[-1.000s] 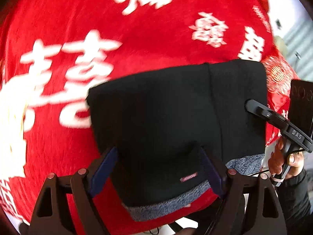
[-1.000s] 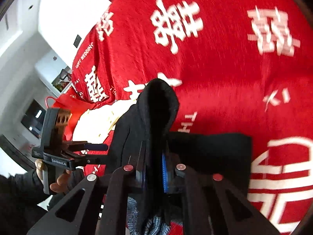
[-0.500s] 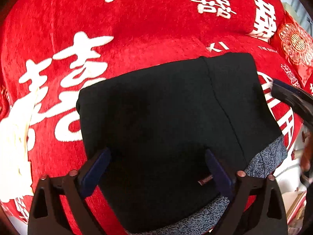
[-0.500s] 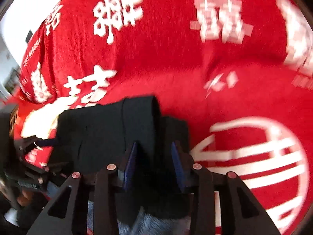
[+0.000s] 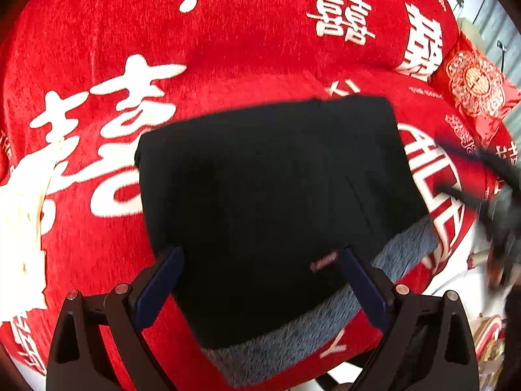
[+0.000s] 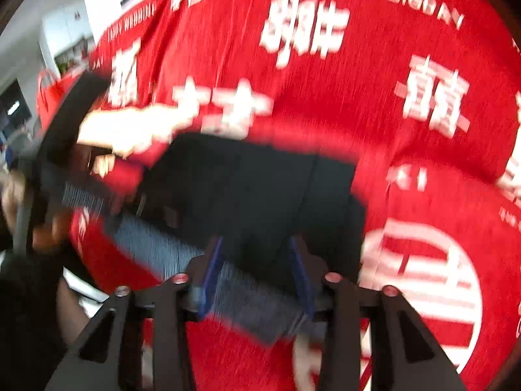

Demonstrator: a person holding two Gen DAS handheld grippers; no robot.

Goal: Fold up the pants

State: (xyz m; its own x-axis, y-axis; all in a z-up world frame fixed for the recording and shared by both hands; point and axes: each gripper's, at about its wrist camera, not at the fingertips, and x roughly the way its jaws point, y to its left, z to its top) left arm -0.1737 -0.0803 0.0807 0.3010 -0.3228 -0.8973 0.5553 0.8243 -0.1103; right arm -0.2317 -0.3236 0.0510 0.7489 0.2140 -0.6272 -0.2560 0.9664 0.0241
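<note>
Black pants (image 5: 267,179) lie folded into a flat, near-square stack on the red bedspread (image 5: 228,65). Their grey inner waistband (image 5: 286,335) shows along the near edge. My left gripper (image 5: 260,254) hovers open and wide over the near part of the stack, and its pads do not touch the cloth. In the blurred right wrist view the pants (image 6: 260,189) lie flat with the grey band (image 6: 156,247) at the left. My right gripper (image 6: 255,241) is just above the near edge of the pants. Its jaws are opening and press on nothing.
White characters and a circle motif cover the bedspread. A red patterned cushion (image 5: 475,84) sits at the far right. The bed's edge (image 5: 423,280) runs close behind the waistband, with pale floor beyond. A person's blurred hand (image 5: 498,270) is at the right.
My right gripper let go of the raised black fold, which dropped flat, and its jaws spread apart. My left gripper widened slightly and sank closer to the pants.
</note>
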